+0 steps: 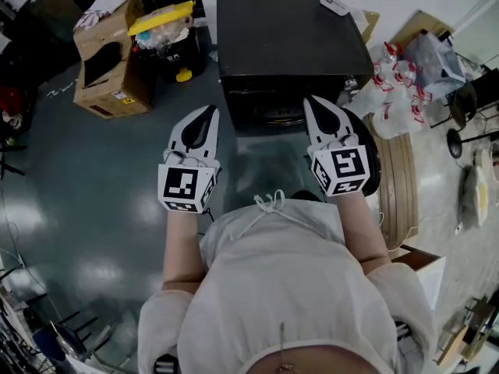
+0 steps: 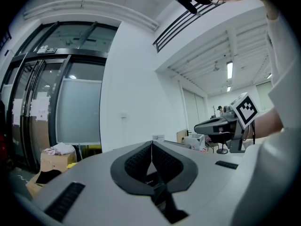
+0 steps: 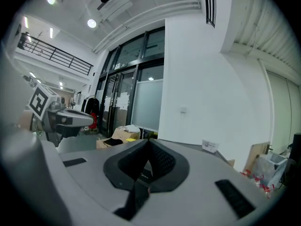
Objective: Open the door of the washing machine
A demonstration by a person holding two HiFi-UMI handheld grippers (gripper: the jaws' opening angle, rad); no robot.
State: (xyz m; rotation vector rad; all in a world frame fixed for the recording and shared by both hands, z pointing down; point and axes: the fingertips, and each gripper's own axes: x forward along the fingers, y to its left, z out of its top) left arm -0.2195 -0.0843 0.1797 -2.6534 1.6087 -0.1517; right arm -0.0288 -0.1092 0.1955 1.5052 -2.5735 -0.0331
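A black washing machine stands on the floor straight ahead in the head view, its front with the round door facing me. Both grippers are held level in front of it, side by side. My left gripper is shut with nothing between its jaws, its tip just left of the machine's front. My right gripper is shut and empty too, its tip at the front's right part. A dark rounded shape shows beneath the right gripper; I cannot tell what it is. The gripper views show shut jaws, left gripper and right gripper.
Cardboard boxes and a black bin with a yellow lid stand left of the machine. Plastic bottles and a round wooden disc lie at its right. Another box sits by my right elbow.
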